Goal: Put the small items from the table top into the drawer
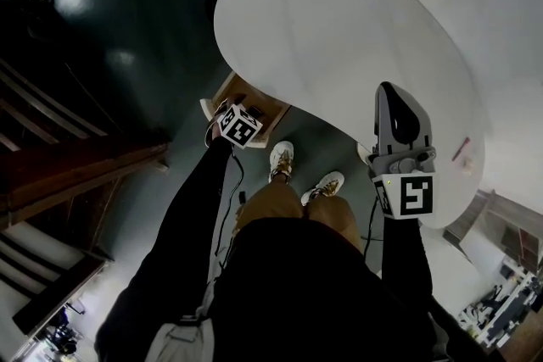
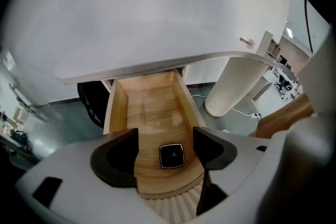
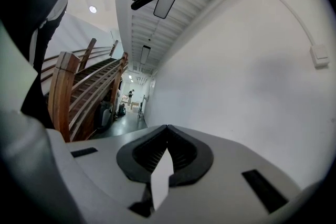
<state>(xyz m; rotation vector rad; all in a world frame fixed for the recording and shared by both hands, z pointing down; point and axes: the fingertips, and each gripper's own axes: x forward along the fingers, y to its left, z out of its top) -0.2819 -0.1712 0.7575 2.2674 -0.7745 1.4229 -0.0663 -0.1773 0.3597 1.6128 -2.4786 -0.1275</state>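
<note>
Jaws of the left gripper [image 2: 165, 136] stand released, well apart, with nothing clamped between them. Through the gap shows the open wooden drawer [image 2: 116, 107], which hangs out from under the white surface [image 1: 339, 38] at its 8 o'clock edge in the head view. One small black square case [image 2: 171, 156] with a pale rim lies flat on the drawer floor near the front. It sits between the two jaws in that view but touches neither. The rest of the drawer floor is bare wood.

A white ribbed leg [image 2: 233, 86] stands at 2 o'clock from the drawer in the left gripper view.

The right gripper [image 3: 167, 127] hangs over the surface's 5 o'clock edge in the head view. Its jaws are clenched on a thin white slip [image 3: 161, 181], which runs back from the seam toward the gripper body. What the slip is cannot be told. That gripper looks along a white wall, with a wooden stair rail [image 3: 65, 92] at 9 o'clock.

A small pink stick [image 1: 461, 149] lies on the surface at 4 o'clock, just beside the right gripper and apart from it. The person's shoes [image 1: 282, 157] stand on the dark floor below the surface's near edge.
</note>
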